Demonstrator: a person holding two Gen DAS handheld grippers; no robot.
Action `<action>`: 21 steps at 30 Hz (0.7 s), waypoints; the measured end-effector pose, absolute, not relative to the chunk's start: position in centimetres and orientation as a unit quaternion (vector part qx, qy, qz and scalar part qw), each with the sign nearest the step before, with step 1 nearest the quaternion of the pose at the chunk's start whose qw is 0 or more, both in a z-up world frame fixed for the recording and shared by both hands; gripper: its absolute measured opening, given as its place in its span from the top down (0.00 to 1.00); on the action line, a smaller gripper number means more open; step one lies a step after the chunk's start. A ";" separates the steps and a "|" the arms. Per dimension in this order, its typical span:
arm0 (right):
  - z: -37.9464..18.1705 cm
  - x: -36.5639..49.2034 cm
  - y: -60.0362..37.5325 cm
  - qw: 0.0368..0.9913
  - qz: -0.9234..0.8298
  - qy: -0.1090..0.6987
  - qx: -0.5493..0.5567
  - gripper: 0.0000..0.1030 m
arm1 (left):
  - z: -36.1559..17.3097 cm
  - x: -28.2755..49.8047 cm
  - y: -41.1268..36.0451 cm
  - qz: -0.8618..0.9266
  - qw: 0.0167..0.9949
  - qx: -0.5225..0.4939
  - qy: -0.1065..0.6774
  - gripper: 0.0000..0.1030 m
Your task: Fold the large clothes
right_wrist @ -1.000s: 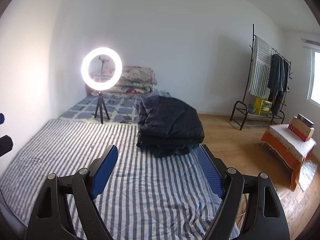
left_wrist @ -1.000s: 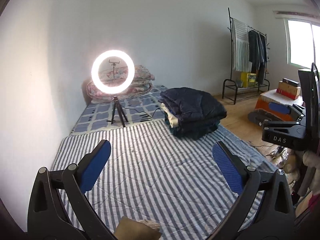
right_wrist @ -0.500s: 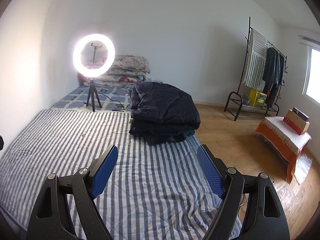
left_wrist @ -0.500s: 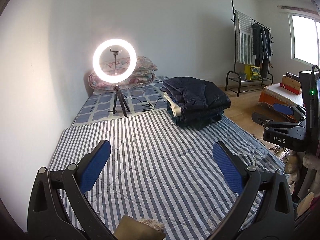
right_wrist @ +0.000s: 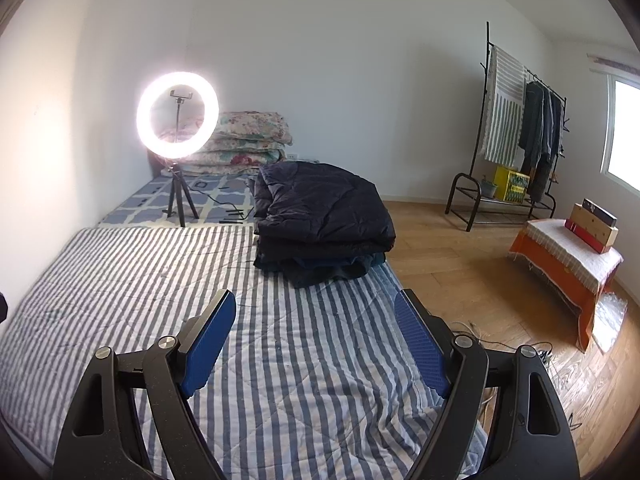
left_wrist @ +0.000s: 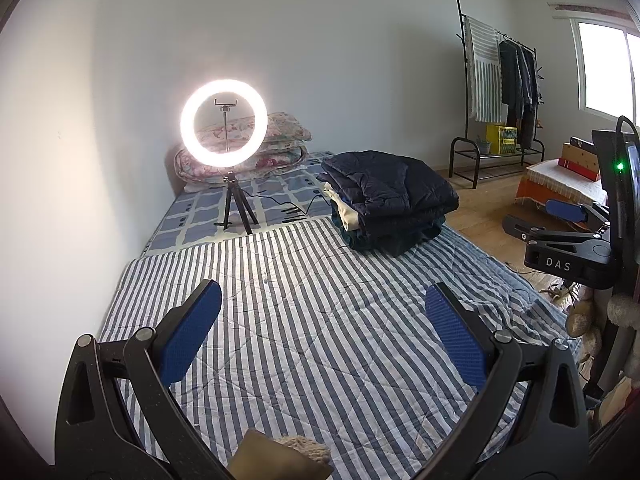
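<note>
A stack of folded dark clothes (left_wrist: 390,204) lies at the far right of the striped bed cover (left_wrist: 304,320). It also shows in the right wrist view (right_wrist: 322,220), topped by a dark padded jacket, on the same striped cover (right_wrist: 160,280). My left gripper (left_wrist: 322,316) is open and empty above the cover's near part. My right gripper (right_wrist: 314,326) is open and empty, short of the stack. The right gripper also shows at the right edge of the left wrist view (left_wrist: 560,224).
A lit ring light on a tripod (left_wrist: 224,124) stands on the checked sheet behind, also in the right wrist view (right_wrist: 178,116). Folded floral quilts (right_wrist: 244,140) lie by the wall. A clothes rack (right_wrist: 516,128) and an orange-covered bench (right_wrist: 568,256) stand on the wooden floor.
Both views have shifted a little; the folded stack now sits slightly closer and more central before the right gripper. Both grippers stay open and empty.
</note>
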State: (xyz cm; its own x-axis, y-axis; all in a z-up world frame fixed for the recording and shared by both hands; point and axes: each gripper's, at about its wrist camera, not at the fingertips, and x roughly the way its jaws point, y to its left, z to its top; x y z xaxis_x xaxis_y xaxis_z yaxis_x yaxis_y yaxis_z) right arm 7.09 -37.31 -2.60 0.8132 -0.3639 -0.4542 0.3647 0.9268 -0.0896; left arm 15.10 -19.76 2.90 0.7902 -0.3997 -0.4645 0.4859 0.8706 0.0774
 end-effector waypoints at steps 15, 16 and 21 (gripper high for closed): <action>-2.6 7.2 -37.3 0.951 -0.189 0.242 0.005 0.21 | 2.7 15.1 -20.1 -0.234 0.941 0.098 0.222 0.00; -2.7 7.2 -37.3 0.951 -0.190 0.242 0.005 0.21 | 2.7 15.0 -20.1 -0.234 0.941 0.098 0.222 0.00; -2.6 7.3 -37.4 0.951 -0.192 0.243 0.002 0.21 | 2.6 14.9 -20.1 -0.235 0.941 0.099 0.224 0.00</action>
State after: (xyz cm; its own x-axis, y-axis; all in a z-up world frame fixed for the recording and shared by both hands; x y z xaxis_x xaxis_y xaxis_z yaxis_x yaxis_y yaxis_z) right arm 7.29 -37.38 -2.64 0.8077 -0.3648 -0.4632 0.3664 0.9261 -0.0905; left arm 14.88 -20.14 2.60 0.7891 -0.3981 -0.4677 0.4868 0.8697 0.0811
